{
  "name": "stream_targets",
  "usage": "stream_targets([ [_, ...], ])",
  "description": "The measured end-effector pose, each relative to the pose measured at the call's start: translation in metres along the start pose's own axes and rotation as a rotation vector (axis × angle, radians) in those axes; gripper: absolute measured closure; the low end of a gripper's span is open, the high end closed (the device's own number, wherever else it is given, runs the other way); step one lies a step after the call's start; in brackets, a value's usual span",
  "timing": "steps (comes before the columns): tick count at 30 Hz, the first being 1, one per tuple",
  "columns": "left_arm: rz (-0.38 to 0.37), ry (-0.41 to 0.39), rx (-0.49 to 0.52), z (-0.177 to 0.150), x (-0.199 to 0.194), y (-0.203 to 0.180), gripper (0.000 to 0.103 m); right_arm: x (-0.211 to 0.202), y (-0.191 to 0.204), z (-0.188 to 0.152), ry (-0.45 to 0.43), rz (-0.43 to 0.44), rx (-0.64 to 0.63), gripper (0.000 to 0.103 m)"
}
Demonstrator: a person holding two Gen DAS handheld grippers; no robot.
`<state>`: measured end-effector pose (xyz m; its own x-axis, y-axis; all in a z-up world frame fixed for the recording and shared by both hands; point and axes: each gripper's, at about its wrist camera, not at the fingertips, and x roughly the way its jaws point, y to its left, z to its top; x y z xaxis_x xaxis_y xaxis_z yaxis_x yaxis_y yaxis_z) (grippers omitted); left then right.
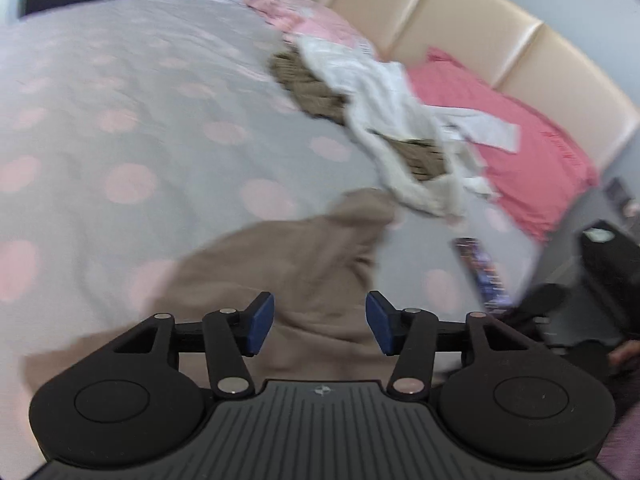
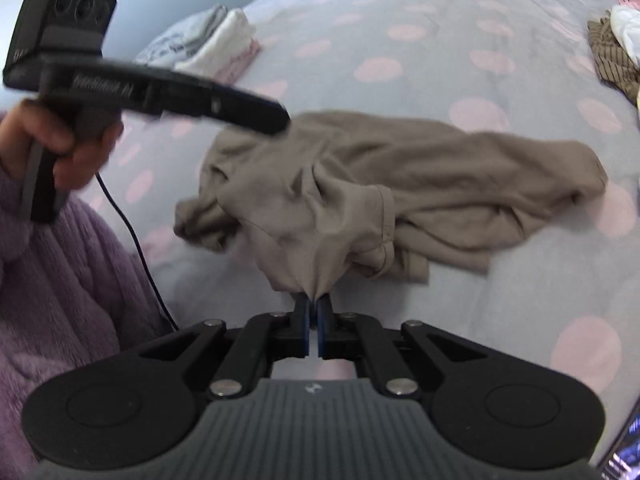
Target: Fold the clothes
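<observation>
right gripper (image 2: 314, 308) is pinched tight on a bunched edge of the tan shirt (image 2: 384, 184), the blue pads nearly meeting with the cloth gathered into a little peak between them. left gripper (image 1: 320, 322) stands about half open over the same tan shirt (image 1: 304, 264), nothing between its pads; in the right wrist view it hovers above the far side of the garment, gripped by the person's hand (image 2: 72, 148) in a purple fuzzy sleeve (image 2: 60, 300). the shirt lies crumpled on the bed (image 2: 420, 40), on the grey cover with pink dots, one sleeve turned up near the held edge.

this looks like the opening step: taking hold of the garment to spread it flat, no fold made yet. next, the left gripper likely needs a matching corner or hem, then both should lift and draw apart so the cloth hangs or lies smooth.

a heap of unfolded clothes (image 1: 400, 128) waits by the pillows, well apart, and a folded stack (image 2: 216, 40) sits at the far edge.
</observation>
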<state>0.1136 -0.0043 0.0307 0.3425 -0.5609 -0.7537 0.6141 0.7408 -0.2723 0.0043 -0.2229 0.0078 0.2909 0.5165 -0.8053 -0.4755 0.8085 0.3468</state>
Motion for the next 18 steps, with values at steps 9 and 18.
stream_targets([
  [9,0.159,0.155,-0.145,-0.021,0.052,0.055,0.042,0.001,-0.01,-0.019,0.026,-0.027,0.022,0.099],
  [18,0.123,0.121,-0.161,-0.028,0.044,0.045,0.101,0.002,-0.012,-0.018,-0.01,-0.072,0.044,0.099],
])
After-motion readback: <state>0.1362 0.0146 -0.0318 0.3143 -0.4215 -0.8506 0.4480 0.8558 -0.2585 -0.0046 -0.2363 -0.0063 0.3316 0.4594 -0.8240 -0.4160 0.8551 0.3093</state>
